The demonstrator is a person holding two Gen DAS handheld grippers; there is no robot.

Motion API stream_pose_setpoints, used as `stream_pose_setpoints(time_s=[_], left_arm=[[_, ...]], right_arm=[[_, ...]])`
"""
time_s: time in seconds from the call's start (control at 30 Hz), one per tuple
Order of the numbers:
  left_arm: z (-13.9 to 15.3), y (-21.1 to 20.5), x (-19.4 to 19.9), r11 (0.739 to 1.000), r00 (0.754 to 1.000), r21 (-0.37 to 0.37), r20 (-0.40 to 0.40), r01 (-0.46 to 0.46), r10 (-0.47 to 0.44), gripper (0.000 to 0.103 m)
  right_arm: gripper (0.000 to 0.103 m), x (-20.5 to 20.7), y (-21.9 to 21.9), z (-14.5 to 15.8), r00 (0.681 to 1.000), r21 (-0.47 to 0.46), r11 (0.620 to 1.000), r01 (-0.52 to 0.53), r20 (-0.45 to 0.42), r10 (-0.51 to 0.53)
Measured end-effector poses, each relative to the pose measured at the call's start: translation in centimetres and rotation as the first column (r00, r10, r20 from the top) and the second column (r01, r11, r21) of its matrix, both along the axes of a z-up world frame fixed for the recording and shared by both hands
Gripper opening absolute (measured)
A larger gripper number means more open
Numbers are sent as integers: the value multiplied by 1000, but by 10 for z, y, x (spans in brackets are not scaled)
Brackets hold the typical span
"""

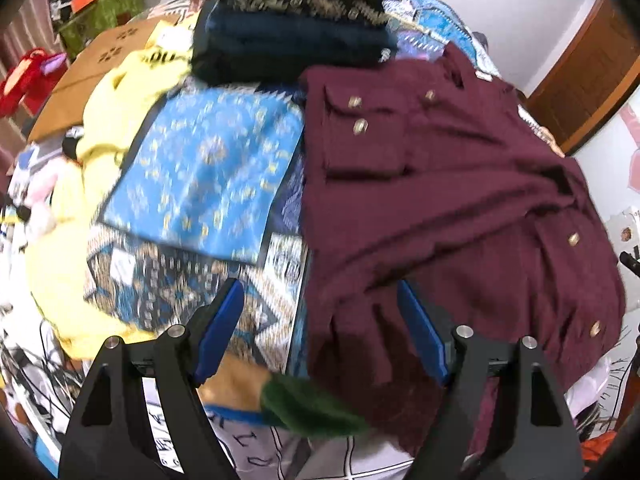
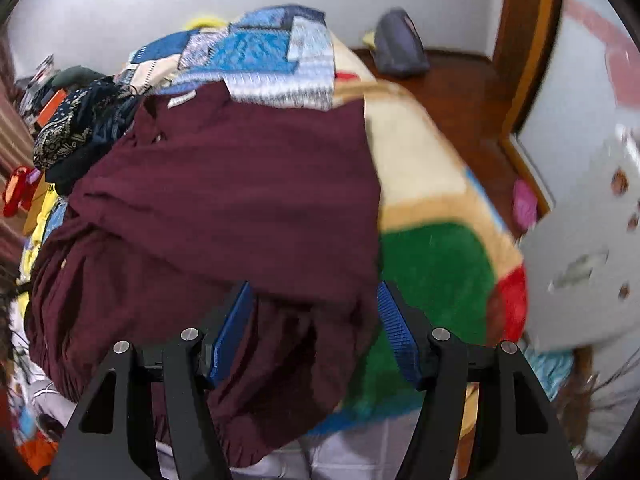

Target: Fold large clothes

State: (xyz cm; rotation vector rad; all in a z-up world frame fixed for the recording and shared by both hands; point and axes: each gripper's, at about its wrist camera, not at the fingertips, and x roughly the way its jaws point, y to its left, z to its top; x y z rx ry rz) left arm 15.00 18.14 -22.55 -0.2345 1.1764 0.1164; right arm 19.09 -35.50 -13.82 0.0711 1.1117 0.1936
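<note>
A large maroon garment (image 1: 440, 208) with brass buttons and a chest pocket lies spread on a bed over a patterned blue quilt (image 1: 208, 176). It also shows in the right wrist view (image 2: 224, 200), with its lower hem bunched toward me. My left gripper (image 1: 320, 304) is open and empty, hovering above the garment's near left edge. My right gripper (image 2: 316, 300) is open, its blue pads on either side of the garment's near right hem, with nothing held.
A stack of folded dark clothes (image 1: 296, 36) sits at the far end of the bed. A yellow garment (image 1: 120, 96) lies to the left. A green, tan and red blanket (image 2: 436, 264) covers the bed's right side. A wooden floor and a bag (image 2: 400, 44) lie beyond.
</note>
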Motion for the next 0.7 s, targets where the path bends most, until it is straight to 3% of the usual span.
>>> stream_pose_setpoints(time_s=[0.2, 0.3, 0.43, 0.53, 0.57, 0.63, 0.7], left_arm=[[-23, -3, -18, 989, 998, -135, -33, -54, 50, 78], [-26, -9, -21, 986, 998, -157, -36, -50, 45, 78], [-31, -11, -22, 975, 998, -215, -45, -59, 51, 78], [-33, -9, -24, 962, 997, -261, -48, -77, 67, 78], [-33, -9, -25, 957, 997, -283, -47, -72, 61, 77], [-30, -12, -26, 946, 998, -321, -41, -51, 40, 72], [-26, -16, -27, 944, 1000, -329, -27, -23, 15, 62]], right_arm=[[61, -18, -8, -25, 995, 77, 995, 58, -83, -52], [61, -21, -9, -34, 992, 101, 992, 71, -112, -60], [61, -21, -5, -40, 991, 166, 983, 73, -120, -53], [60, -22, 1, -42, 993, 159, 985, 64, -112, -47], [58, -23, 2, -41, 993, 160, 985, 63, -108, -46], [44, -25, 3, -39, 995, 180, 982, 57, -96, -40], [33, -28, 6, -36, 996, 195, 980, 41, -81, -25]])
